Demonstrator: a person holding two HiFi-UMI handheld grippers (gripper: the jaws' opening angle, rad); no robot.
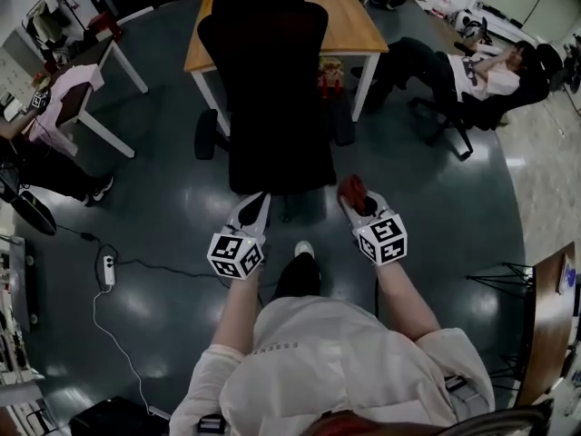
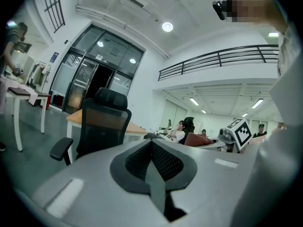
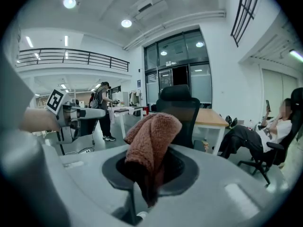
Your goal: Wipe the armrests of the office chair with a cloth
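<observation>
The black office chair [image 1: 270, 89] stands right in front of me with its back toward me. Its left armrest [image 1: 206, 134] and right armrest [image 1: 343, 123] stick out at the sides. My right gripper [image 1: 354, 198] is shut on a reddish-brown cloth [image 1: 351, 188], just short of the chair's lower right edge. In the right gripper view the cloth [image 3: 150, 138] bunches up out of the right gripper [image 3: 147, 171] and hides part of the chair [image 3: 179, 111]. My left gripper [image 1: 253, 204] is shut and empty near the chair's lower left. The left gripper [image 2: 153, 145] faces the chair [image 2: 103, 126] and its armrest [image 2: 61, 148].
A wooden table [image 1: 345, 16] stands behind the chair. A person [image 1: 477, 73] sits on another chair at the right. A white desk [image 1: 95, 71] and a second seated person are at the left. A power strip [image 1: 109, 271] with cable lies on the floor.
</observation>
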